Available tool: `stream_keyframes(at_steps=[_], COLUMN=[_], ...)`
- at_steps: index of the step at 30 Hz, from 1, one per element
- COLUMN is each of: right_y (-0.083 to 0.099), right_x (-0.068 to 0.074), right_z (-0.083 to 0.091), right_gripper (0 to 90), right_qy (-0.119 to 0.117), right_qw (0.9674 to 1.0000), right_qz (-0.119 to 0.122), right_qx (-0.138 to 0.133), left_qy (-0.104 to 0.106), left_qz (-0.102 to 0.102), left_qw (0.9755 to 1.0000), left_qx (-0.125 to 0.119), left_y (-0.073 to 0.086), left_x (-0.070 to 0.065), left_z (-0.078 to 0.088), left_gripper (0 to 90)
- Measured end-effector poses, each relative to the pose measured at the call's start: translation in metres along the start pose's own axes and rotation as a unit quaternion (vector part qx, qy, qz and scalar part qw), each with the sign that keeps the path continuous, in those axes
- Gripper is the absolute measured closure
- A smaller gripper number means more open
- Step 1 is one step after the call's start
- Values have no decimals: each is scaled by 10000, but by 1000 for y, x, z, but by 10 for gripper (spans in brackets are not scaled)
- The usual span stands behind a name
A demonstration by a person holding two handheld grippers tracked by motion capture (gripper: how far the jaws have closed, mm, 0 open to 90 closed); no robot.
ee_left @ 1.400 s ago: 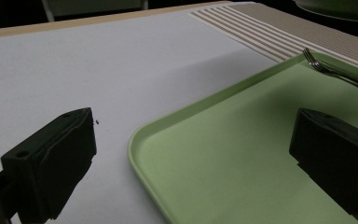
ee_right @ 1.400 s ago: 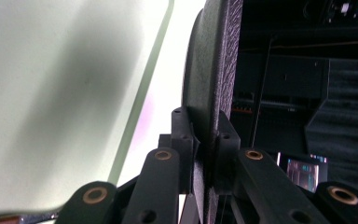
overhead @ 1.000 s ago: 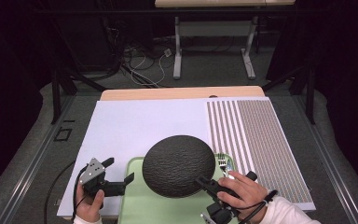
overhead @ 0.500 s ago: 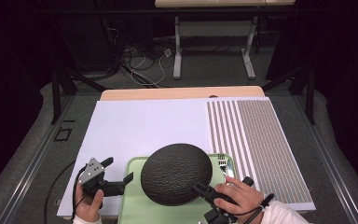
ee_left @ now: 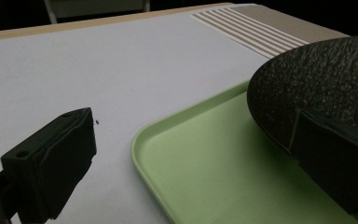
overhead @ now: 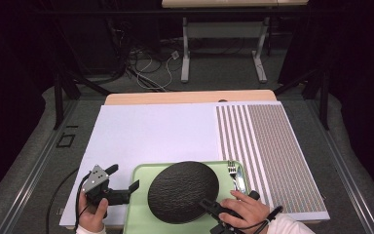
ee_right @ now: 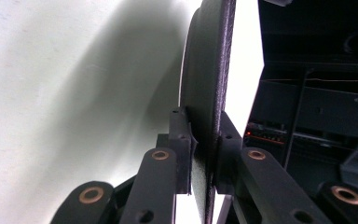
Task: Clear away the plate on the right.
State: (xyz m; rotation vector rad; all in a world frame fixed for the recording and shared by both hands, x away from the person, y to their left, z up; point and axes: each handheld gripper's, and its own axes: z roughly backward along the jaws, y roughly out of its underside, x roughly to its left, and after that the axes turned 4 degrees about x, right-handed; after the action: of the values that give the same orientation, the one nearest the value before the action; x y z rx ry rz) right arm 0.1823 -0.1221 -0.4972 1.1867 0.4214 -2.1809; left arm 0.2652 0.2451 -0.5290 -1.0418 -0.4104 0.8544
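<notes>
- Black textured plate (overhead: 183, 191): over the green tray (overhead: 139, 176) at the near edge of the surface; judged rigid, fairly heavy and breakable, best taken at the rim.
- Right gripper (ee_right: 204, 154): jaws clamped on the plate's near rim, a grip seen edge-on in the right gripper view.
- Left gripper (overhead: 126, 187): jaws wide apart, holding nothing.
- High view adds a fork (overhead: 234, 173) right of the plate.

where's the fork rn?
High view: the fork lies on the green tray's right side, beside the black plate, just beyond the right hand.
</notes>
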Motion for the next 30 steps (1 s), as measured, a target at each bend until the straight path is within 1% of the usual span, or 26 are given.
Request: stream_keyframes(at_steps=[1, 5, 6, 8, 9, 12, 14, 15, 17, 19, 20, 21, 23, 24, 25, 26, 27, 28, 30], right_y=[0, -1, -1, -2, -1, 0, 1, 1, 2, 4, 5, 6, 7, 9, 9, 10, 11, 11, 13], right_x=[1, 5, 6, 8, 9, 10, 12, 11, 12, 11, 11, 11, 10, 11, 10, 11, 10, 10, 11], right_z=[0, -2, -3, -3, -4, -6, -6, -7, -7, -7, -7, -8, -7, -8, -8, -8, -9, -8, -9], right_gripper=[806, 805, 805, 804, 804, 801, 795, 800, 802, 808, 816, 818, 823, 827, 828, 831, 835, 835, 832], right_qy=[-73, -186, -172, -255, -260, -353, -400, -477, -468, -485, -579, -607, -636, -695, -692, -721, -765, -786, -848], right_qw=[10000, 9998, 9998, 9997, 9997, 9994, 9992, 9989, 9989, 9988, 9983, 9980, 9978, 9973, 9974, 9971, 9968, 9967, 9962], right_qz=[-4, 2, 14, 3, -32, 8, -49, -24, -17, -50, -77, -85, -114, -179, -111, -171, -77, -129, -140], right_qx=[25, 7, -89, 6, -22, -15, 12, 26, -1, -53, -74, -138, -139, -167, -174, -191, -199, -166, -156], left_qy=[0, 1, 1, 1, 2, 5, 2, 6, 7, -12, -6, -6, 6, 12, 17, 16, 12, 10, 15], left_qz=[-2, -11, -9, -5, -5, -5, -2, 1, -3, -22, -24, -25, 0, -2, 0, 3, 4, 7, 6], left_qw=[10000, 10000, 10000, 10000, 10000, 10000, 10000, 10000, 10000, 10000, 10000, 10000, 10000, 10000, 10000, 10000, 10000, 10000, 10000], left_qx=[2, 5, 3, 3, 2, 4, 1, -2, 0, 7, 0, 2, -1, -1, -1, 1, 0, -2, 1], left_y=[0, 0, 0, 0, 0, 0, 0, 0, 0, 0, 0, 0, 0, 0, 0, 0, 0, 0, 0], left_x=[0, 0, 0, 0, 0, 0, 0, 0, 0, 0, 0, -1, -1, -1, 0, 0, -1, -1, -1], left_z=[0, 0, 0, 0, 0, 0, 0, 0, 0, 0, 0, 0, 0, 0, 0, 0, 0, -1, -1], left_gripper=[6, 6, 6, 6, 6, 6, 6, 6, 6, 6, 6, 7, 6, 6, 6, 6, 6, 6, 6])
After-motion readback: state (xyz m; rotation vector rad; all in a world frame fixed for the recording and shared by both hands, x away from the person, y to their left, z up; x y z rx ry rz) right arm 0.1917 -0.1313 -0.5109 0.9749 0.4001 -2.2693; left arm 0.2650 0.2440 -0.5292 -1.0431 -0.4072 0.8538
